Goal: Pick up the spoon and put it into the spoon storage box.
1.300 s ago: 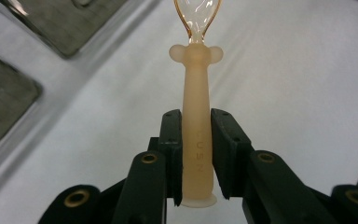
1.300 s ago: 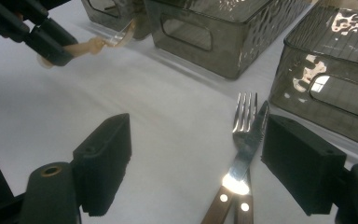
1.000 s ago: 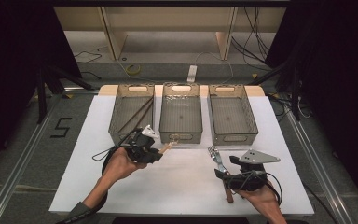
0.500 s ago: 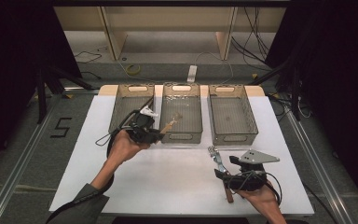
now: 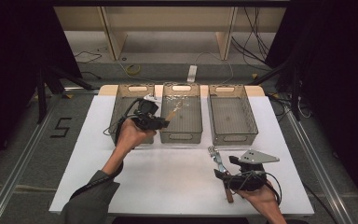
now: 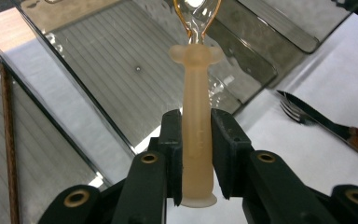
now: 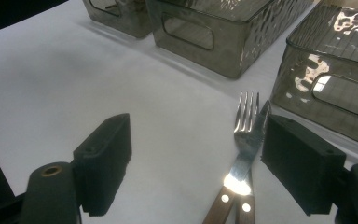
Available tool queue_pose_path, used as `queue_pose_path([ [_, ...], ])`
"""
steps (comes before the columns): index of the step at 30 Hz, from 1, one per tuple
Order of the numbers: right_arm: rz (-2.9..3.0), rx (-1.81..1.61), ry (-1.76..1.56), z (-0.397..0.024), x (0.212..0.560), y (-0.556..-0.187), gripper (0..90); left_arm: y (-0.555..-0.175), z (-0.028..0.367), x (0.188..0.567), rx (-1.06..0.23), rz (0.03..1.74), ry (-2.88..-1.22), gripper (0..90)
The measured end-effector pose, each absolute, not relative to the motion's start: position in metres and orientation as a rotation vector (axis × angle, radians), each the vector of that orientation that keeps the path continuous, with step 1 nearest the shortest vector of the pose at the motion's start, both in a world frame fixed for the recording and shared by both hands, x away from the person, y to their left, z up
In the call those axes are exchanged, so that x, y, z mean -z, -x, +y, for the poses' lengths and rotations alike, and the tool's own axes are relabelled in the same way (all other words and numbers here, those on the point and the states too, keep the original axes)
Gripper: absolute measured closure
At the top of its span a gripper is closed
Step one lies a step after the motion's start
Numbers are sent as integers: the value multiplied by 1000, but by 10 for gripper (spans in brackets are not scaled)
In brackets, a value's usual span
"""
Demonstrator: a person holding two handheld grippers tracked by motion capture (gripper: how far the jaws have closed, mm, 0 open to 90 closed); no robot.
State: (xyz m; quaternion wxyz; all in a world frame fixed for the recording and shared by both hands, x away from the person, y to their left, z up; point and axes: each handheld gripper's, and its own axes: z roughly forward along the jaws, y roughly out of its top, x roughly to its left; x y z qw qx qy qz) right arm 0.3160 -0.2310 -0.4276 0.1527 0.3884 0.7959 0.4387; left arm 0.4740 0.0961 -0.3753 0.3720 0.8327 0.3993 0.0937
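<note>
Place: a recording lab or studio.
Surroundings: black curtains (image 5: 9, 56) hanging at both sides of the frame.
Floor: cables (image 5: 256, 42) trailing at upper right; a taped "5" (image 5: 60, 127) lying at left.
Surface: a white surface (image 5: 168, 177) sitting on metal rails (image 5: 16, 172).

Legible marking: a single numeral on the floor.
A dark "5" (image 5: 61, 127) is marked on the grey floor (image 5: 23, 140), just left of the white tabletop (image 5: 88, 154); nothing else is legible.
</note>
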Motion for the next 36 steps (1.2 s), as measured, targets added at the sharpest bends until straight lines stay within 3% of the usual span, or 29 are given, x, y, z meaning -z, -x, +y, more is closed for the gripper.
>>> queue_pose_path([
  [20,2289,-1258,-1114,-230,428,-316,247,-509,83,384,-240,1103,-2106,741],
  [36,2294,-1256,-1116,-230,429,-316,247,-516,74,392,-249,1128,-2105,739],
])
